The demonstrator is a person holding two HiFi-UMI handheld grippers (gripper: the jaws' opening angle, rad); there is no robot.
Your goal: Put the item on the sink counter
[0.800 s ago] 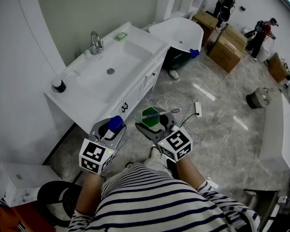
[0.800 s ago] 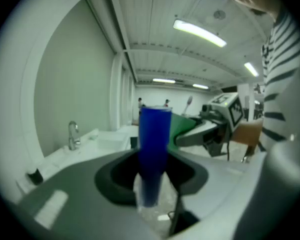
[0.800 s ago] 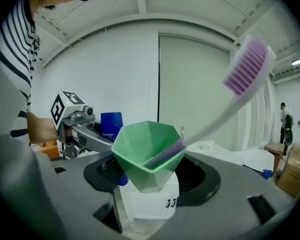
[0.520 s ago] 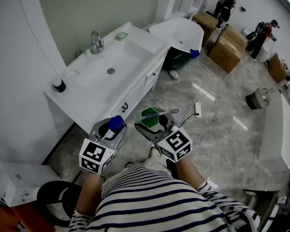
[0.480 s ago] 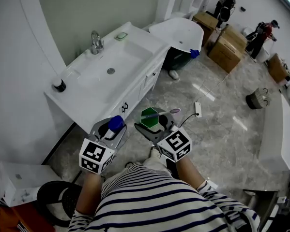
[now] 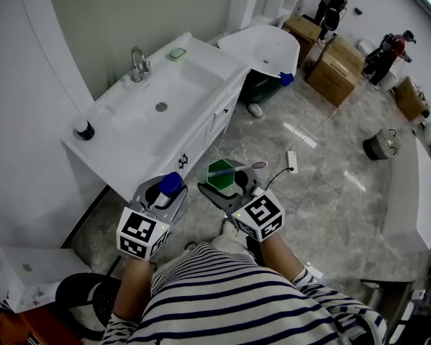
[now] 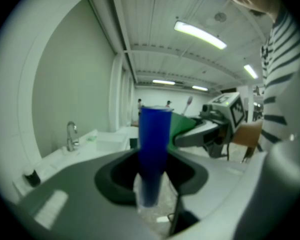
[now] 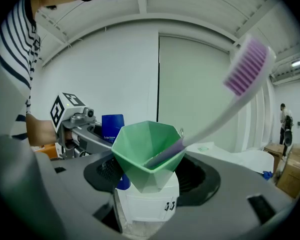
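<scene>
The left gripper clamps a blue cylindrical plastic tube upright; the right gripper clamps a green faceted plastic cup, mouth up. Both forearms reach forward, short of the white sink counter.

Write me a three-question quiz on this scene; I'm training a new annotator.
1. True or false: the green cup in the right gripper has a toothbrush standing in it.
2. What does the left gripper hold? A) a blue container B) a sponge C) nothing
3. Is either held item on the sink counter yet?

Key: 1 true. 2 A. 3 No: both are in the jaws, short of the counter.
</scene>
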